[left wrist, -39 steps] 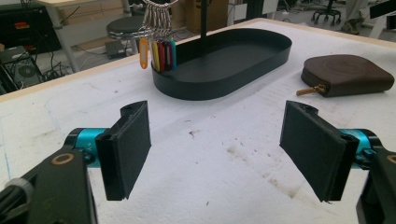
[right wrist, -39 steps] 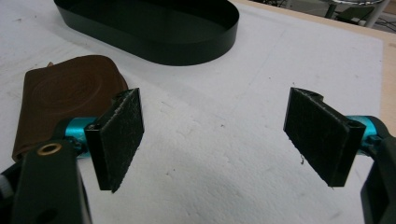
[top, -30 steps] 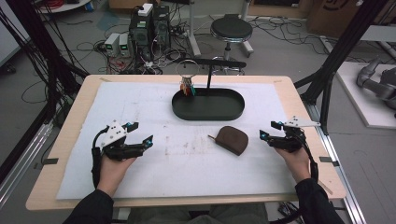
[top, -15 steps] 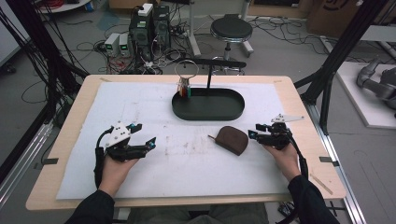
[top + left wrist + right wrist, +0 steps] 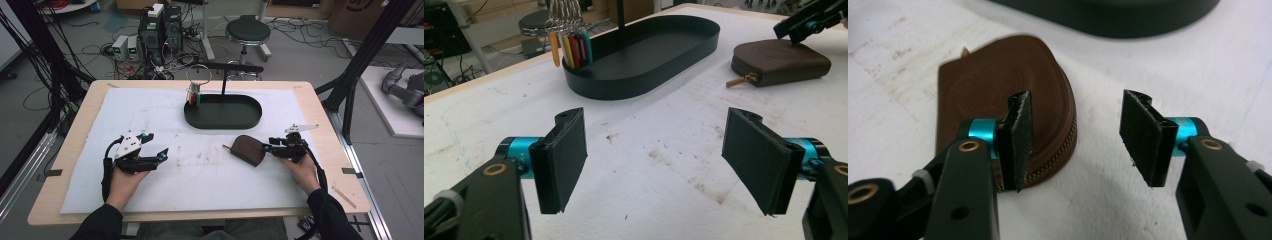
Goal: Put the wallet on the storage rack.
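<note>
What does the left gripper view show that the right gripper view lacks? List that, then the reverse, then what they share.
Left gripper view: coloured key tags hanging at the end of the tray, the black post rising from it, a stool behind. Right gripper view: the zip teeth along the curved edge of the pouch, close up. Shared: the brown pouch, the black tray, the white mat.
</note>
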Demonstrator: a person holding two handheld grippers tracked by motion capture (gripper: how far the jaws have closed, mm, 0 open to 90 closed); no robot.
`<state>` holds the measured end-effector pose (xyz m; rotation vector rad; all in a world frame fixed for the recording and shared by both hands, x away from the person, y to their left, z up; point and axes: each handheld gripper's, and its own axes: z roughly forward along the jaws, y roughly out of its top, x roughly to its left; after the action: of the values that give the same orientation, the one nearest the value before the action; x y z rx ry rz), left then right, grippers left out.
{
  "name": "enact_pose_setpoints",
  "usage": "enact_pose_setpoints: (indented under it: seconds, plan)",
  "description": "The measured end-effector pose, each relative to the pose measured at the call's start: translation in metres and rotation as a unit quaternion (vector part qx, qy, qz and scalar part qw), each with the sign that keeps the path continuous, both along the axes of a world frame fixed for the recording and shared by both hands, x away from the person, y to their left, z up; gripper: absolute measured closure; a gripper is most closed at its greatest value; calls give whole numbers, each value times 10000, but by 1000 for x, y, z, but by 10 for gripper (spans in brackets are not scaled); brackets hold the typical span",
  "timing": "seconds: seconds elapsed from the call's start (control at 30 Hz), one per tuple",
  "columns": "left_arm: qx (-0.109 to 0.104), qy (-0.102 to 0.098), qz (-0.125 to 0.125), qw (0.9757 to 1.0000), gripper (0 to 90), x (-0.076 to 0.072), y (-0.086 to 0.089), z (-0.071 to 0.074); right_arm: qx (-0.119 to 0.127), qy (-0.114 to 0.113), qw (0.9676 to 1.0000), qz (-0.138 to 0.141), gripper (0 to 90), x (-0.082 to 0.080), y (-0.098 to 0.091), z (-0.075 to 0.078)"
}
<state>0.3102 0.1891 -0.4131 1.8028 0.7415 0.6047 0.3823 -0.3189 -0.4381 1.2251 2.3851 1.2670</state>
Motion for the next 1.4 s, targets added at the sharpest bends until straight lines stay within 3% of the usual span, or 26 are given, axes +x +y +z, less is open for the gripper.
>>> enact_pose_setpoints:
  seconds: [0.17, 0.23, 0.37, 0.53, 0.63, 0.77, 0.93, 1.17, 1.4]
  plan:
    - [6, 4, -2, 10000, 258, 0, -1, 0, 535, 545, 9971, 66, 602, 6, -6, -6]
    - [10, 10, -7, 10000, 258, 1, -2, -1, 666, 598, 9956, 262, 742, 7, -6, -6]
    - [35, 23, -37, 10000, 259, 1, -5, -1, 514, 415, 9973, 322, 830, 3, -3, -2]
    - [64, 17, -61, 10000, 260, 2, -6, -1, 364, -136, 9983, 445, 882, -5, 3, 10]
    - [66, 16, -51, 10000, 260, 2, -6, -1, 286, -602, 9960, 598, 887, -13, 9, 21]
    - [62, 9, -60, 10000, 261, 2, -6, -1, 227, -1149, 9903, 749, 889, -23, 16, 34]
    - [59, 23, -76, 10000, 260, 2, -6, -2, 227, -1184, 9880, 963, 888, -27, 17, 36]
    - [52, 22, -126, 9999, 261, 3, -9, -2, 269, -1321, 9795, 1500, 879, -38, 19, 38]
    - [72, 30, -190, 9998, 260, 5, -14, -2, -7, -1402, 9742, 1767, 851, -48, 17, 34]
